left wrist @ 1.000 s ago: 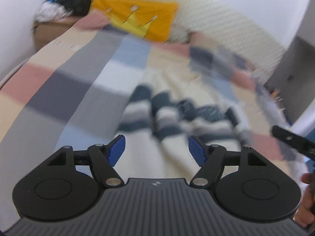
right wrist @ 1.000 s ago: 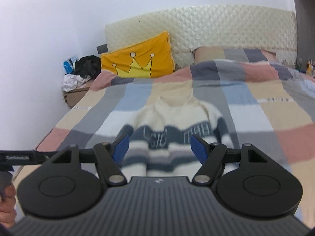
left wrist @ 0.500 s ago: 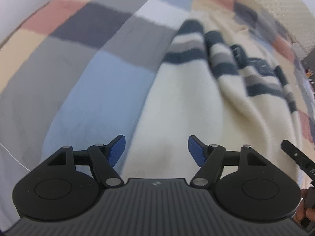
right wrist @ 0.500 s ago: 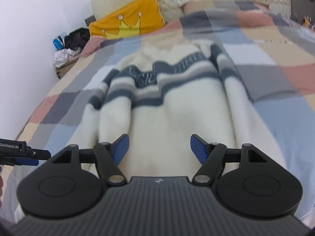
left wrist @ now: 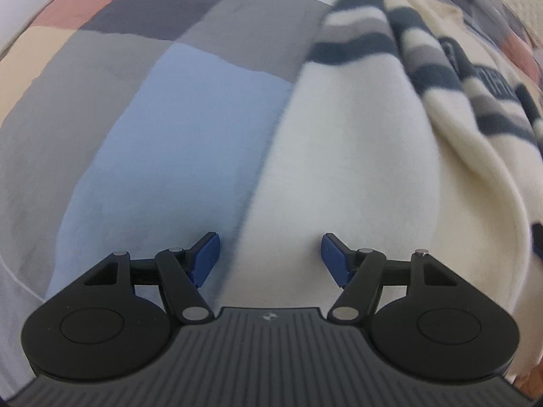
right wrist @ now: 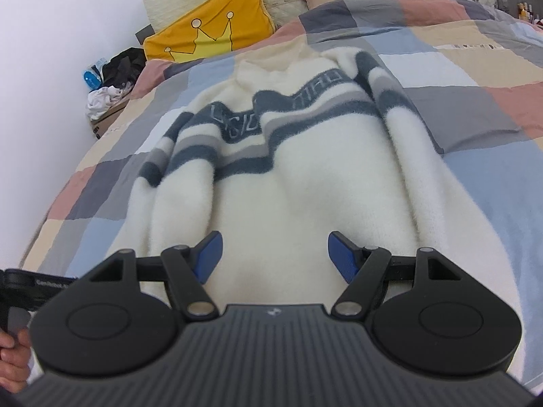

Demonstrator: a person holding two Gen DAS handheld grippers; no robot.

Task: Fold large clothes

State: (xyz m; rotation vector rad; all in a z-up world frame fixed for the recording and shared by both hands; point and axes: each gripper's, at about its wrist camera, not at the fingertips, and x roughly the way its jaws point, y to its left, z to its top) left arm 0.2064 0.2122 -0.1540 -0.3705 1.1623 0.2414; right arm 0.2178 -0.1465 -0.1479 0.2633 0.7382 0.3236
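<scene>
**Fleece sweater on patchwork bed, both grippers low over the hem**

- Left gripper [left wrist: 270, 254]: blue-padded fingers [left wrist: 205, 258] apart, nothing between them. Its left finger is over the pale blue patch of the checked patchwork bedcover [left wrist: 176, 142]; its right finger is over the cream fleece sweater with navy and grey stripes [left wrist: 342, 156], whose side edge runs up between the two fingers.
- Right gripper [right wrist: 275, 256]: fingers apart, nothing gripped, both over the sweater's plain cream lower part. Striped chest and sleeves lie beyond the fingertips.
- Yellow crown-print cushion [right wrist: 210, 30]: far beyond, at the headboard.
</scene>
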